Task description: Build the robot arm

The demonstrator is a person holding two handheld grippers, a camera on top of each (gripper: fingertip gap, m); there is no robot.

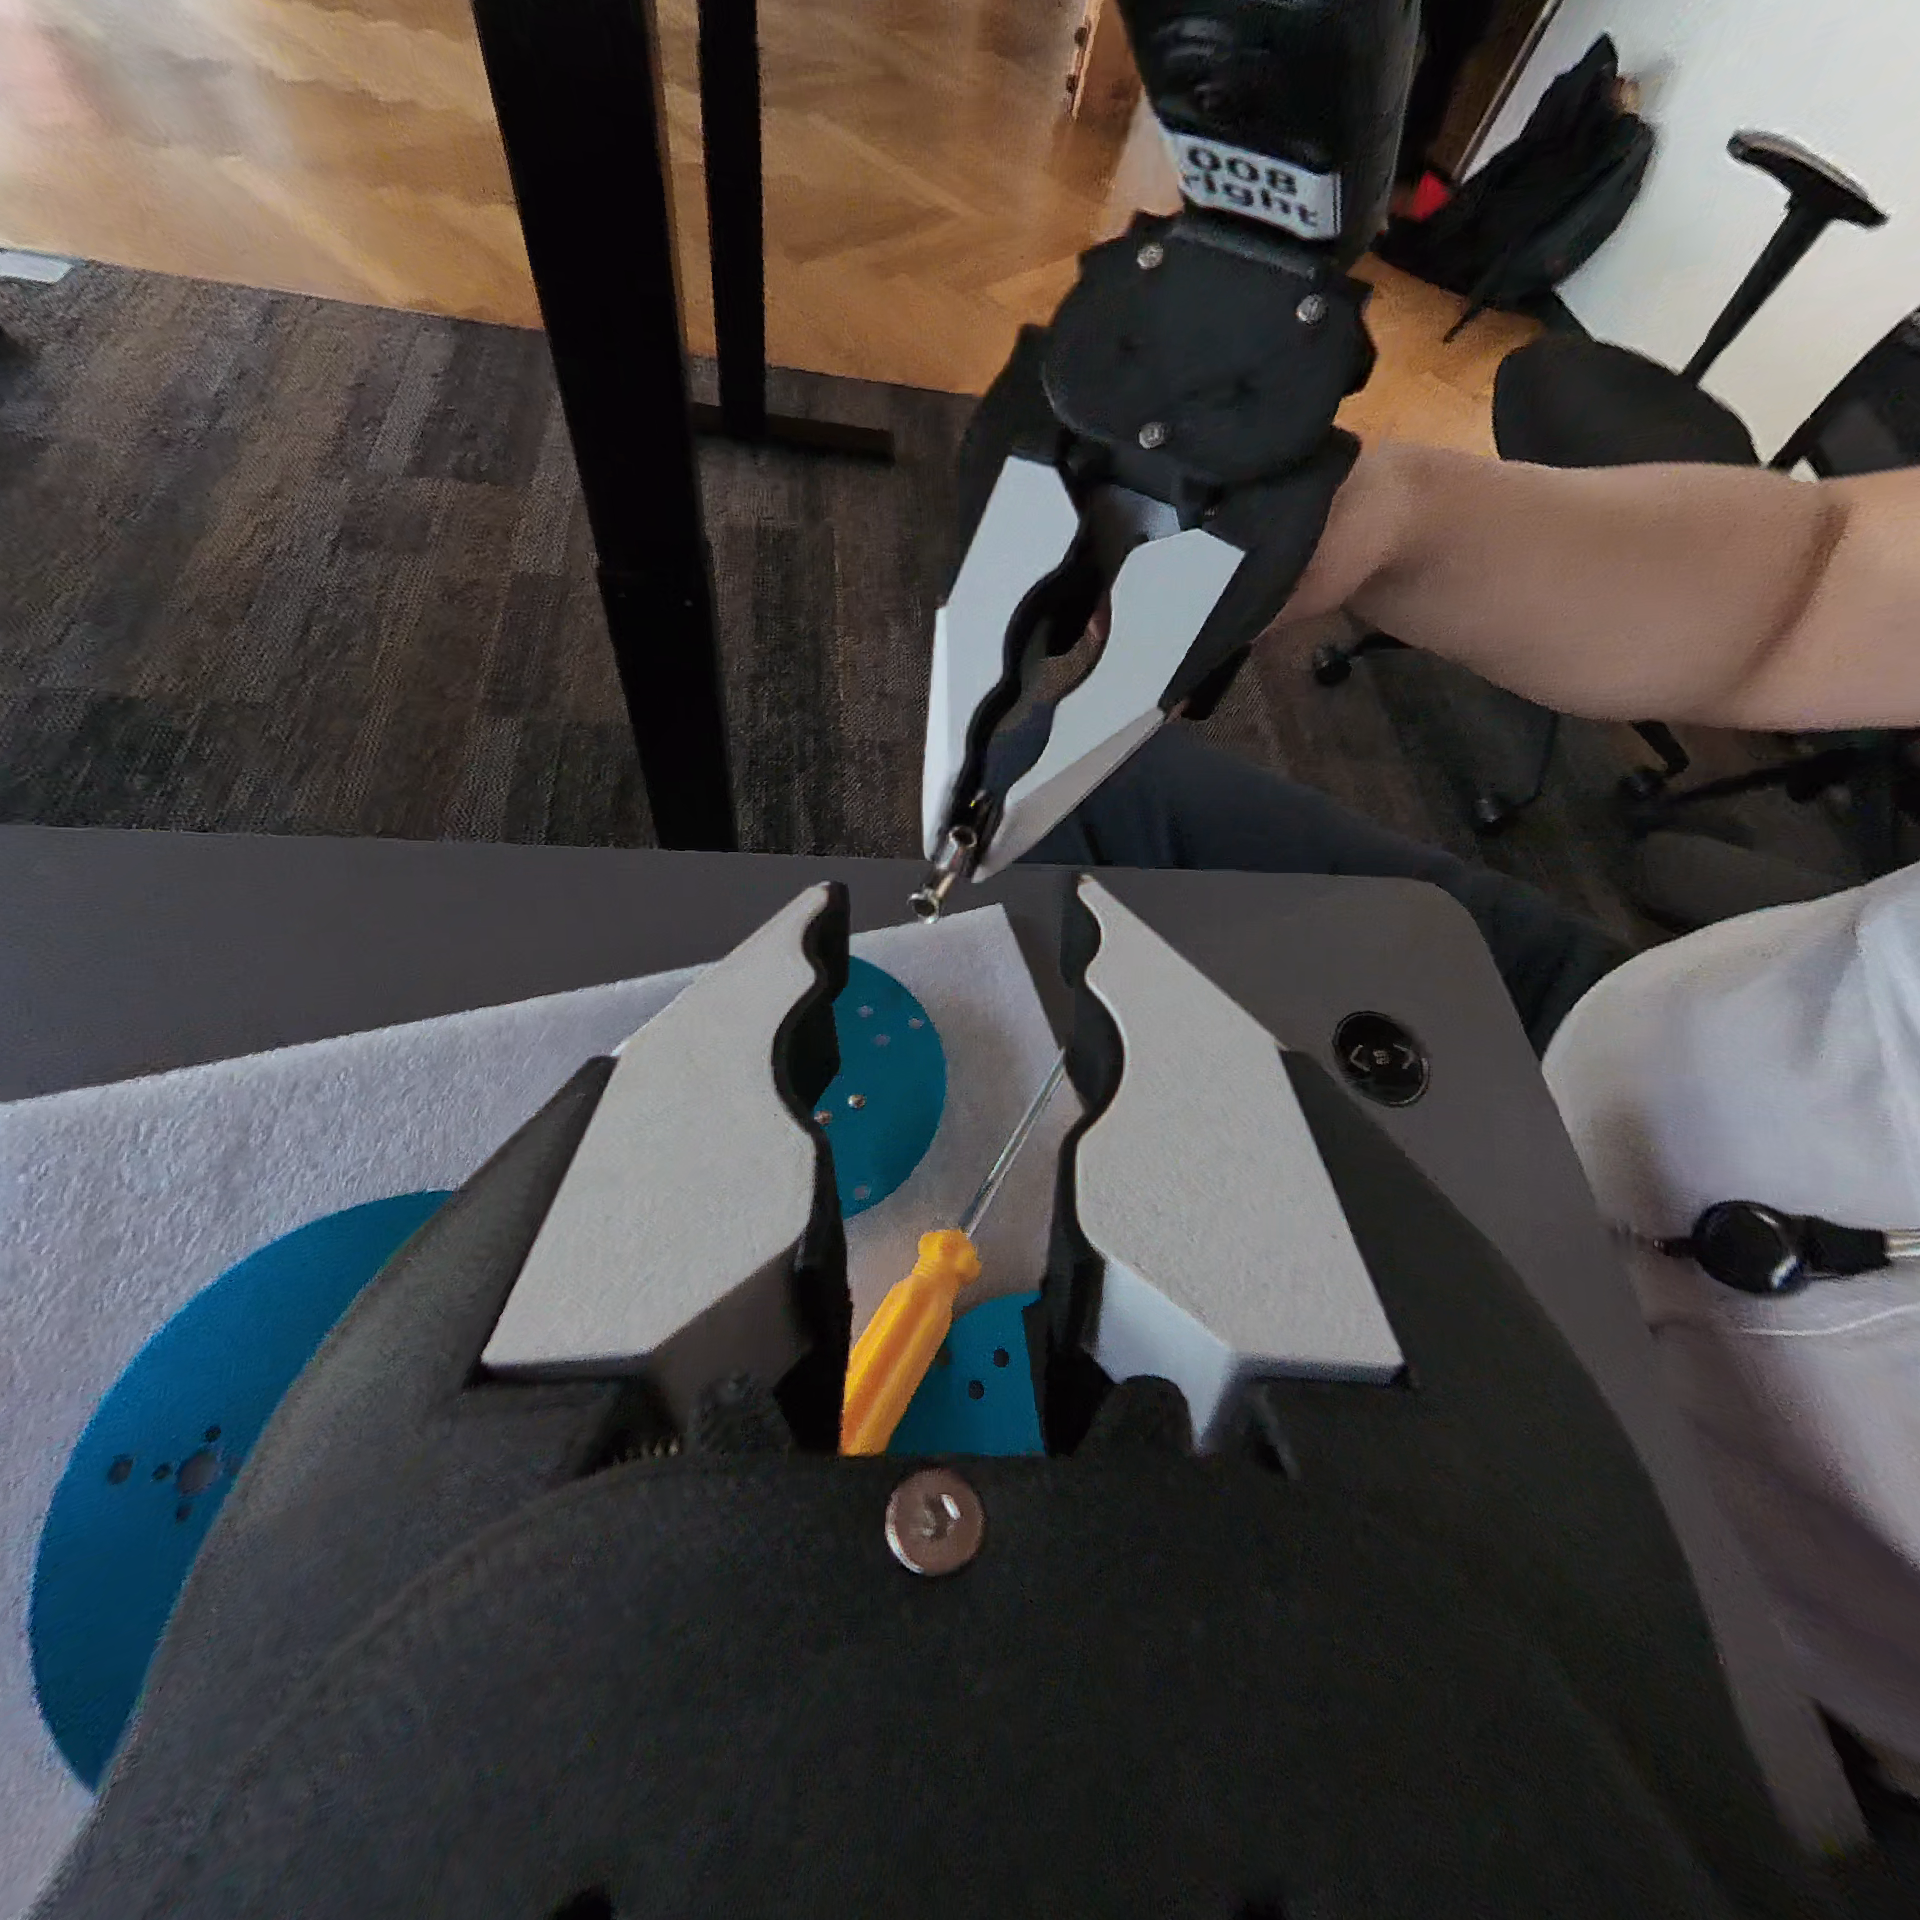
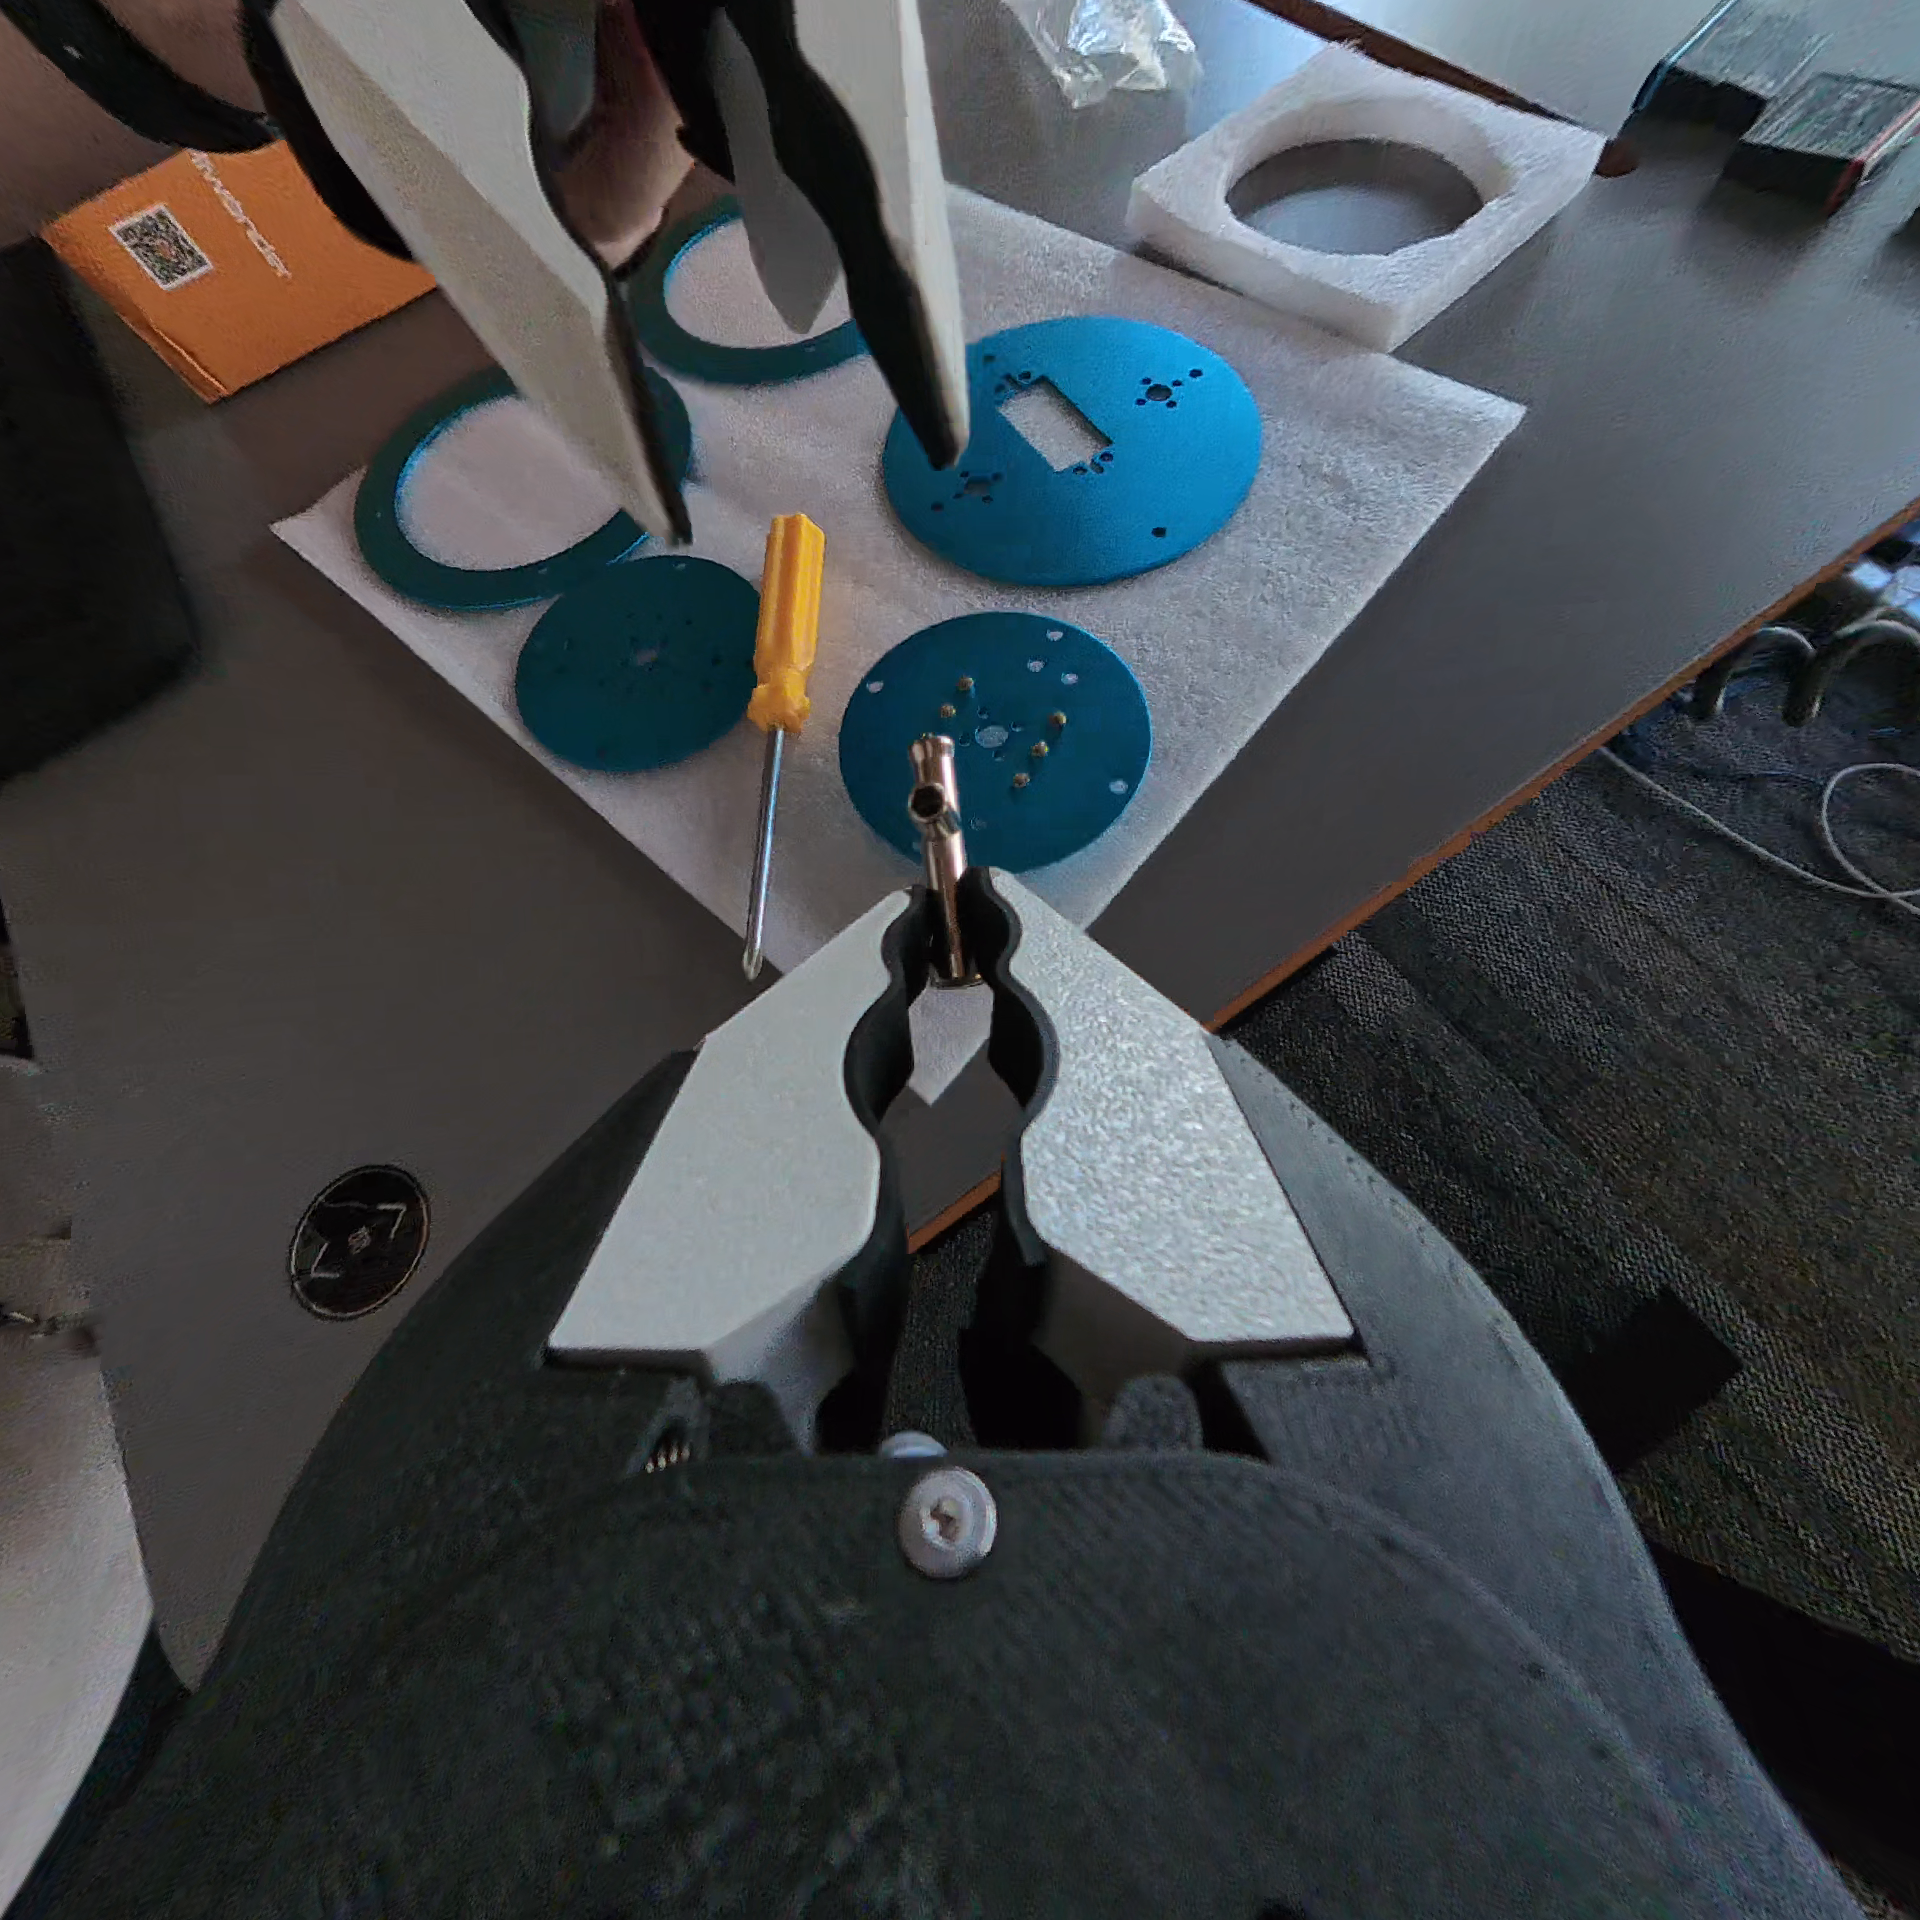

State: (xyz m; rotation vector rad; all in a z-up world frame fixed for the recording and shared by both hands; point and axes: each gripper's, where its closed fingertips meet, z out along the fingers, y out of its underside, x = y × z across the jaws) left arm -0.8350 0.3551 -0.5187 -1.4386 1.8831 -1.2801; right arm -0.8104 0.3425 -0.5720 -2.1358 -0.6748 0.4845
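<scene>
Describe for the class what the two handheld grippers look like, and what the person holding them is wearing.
Each gripper, the left gripper and the right gripper, has a textured black body with a silver screw, and two pale grey wedge-shaped fingers lined with wavy black pads. The right one carries a white label band. The person wears a white top; the forearm is unsleeved.

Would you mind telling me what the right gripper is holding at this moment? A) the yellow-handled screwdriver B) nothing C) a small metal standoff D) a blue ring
C: the right gripper is shut on a small metal standoff, above a blue disc, while the yellow-handled screwdriver lies untouched on the white foam sheet.
</scene>
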